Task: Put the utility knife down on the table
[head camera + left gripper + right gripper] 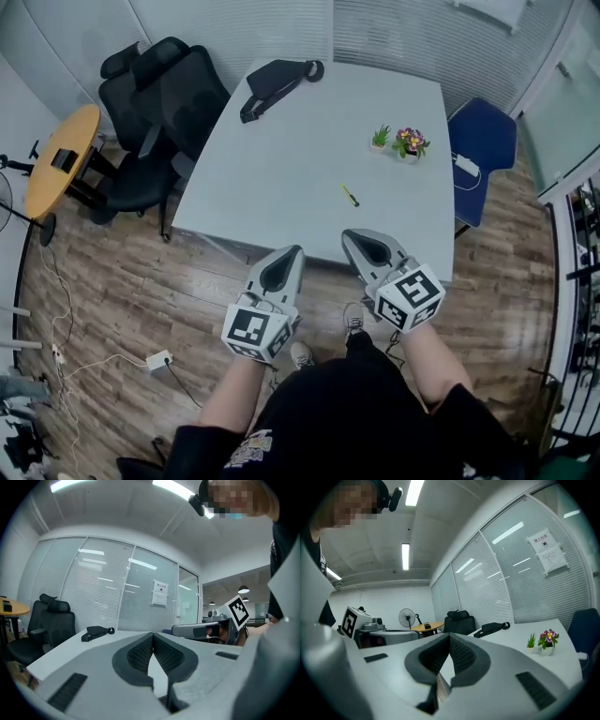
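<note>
The utility knife [350, 195], small with a yellow-green body, lies on the white table [281, 178] a little right of its middle. Both grippers hover at the table's near edge, apart from the knife. My left gripper [292, 251] has its jaws closed tip to tip with nothing between them, as the left gripper view confirms [153, 634]. My right gripper [352, 236] is also shut and empty [450, 636]. The knife does not show in either gripper view.
A black bag [277, 82] lies at the table's far edge. Two small potted plants [380, 138] [410, 142] stand at the right. Black office chairs [159, 103] are on the left, a blue chair [481, 141] on the right, a round wooden table [61, 159] far left.
</note>
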Motion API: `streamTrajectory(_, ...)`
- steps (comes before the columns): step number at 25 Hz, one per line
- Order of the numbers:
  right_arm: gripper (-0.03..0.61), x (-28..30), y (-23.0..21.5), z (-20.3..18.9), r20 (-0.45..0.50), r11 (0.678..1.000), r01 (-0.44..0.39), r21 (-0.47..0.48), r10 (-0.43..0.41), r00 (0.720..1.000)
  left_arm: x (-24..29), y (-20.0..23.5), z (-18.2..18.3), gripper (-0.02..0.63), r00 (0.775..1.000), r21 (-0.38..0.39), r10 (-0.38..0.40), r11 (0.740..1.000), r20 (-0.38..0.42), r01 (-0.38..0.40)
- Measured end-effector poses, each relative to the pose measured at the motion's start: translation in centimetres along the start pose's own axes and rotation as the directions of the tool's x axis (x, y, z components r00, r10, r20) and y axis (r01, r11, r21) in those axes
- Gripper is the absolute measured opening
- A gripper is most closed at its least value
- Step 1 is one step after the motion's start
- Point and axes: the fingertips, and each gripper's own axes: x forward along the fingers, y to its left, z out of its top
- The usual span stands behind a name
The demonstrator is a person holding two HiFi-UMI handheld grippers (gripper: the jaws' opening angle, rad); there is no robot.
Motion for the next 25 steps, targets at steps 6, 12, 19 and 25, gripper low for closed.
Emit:
streamTrajectory(6, 0.003, -3.6, 1.8, -2.4, -0.010, 0.987, 0.159, 0.013, -0.159, 0.987, -1.8, -2.2, -1.8, 0.005, 0.989, -0.006, -0.147, 0.989, -0.028, 0.146)
streamTrajectory(12, 0.003, -6.0, 2.7, -3.7, -0.006, 0.963, 0.265, 0.040, -0.265, 0.964, -2.9, -4.1, -2.7, 0.005, 0.967, -0.005, -0.250, 0.968, -0.054, 0.250)
streamTrajectory(19, 0.003, -6.8, 3.0, -3.7, -0.008, 0.953, 0.301, 0.045, -0.301, 0.954, -3.3, -5.4, -2.6, 0.005, 0.953, -0.007, -0.299, 0.954, -0.053, 0.299)
streamTrajectory(25, 0.003, -6.4, 3.1, -3.9, -0.015, 0.955, 0.295, 0.040, -0.295, 0.956, -3.4, -5.0, -2.7, 0.005, 0.956, -0.010, -0.291, 0.957, -0.049, 0.291)
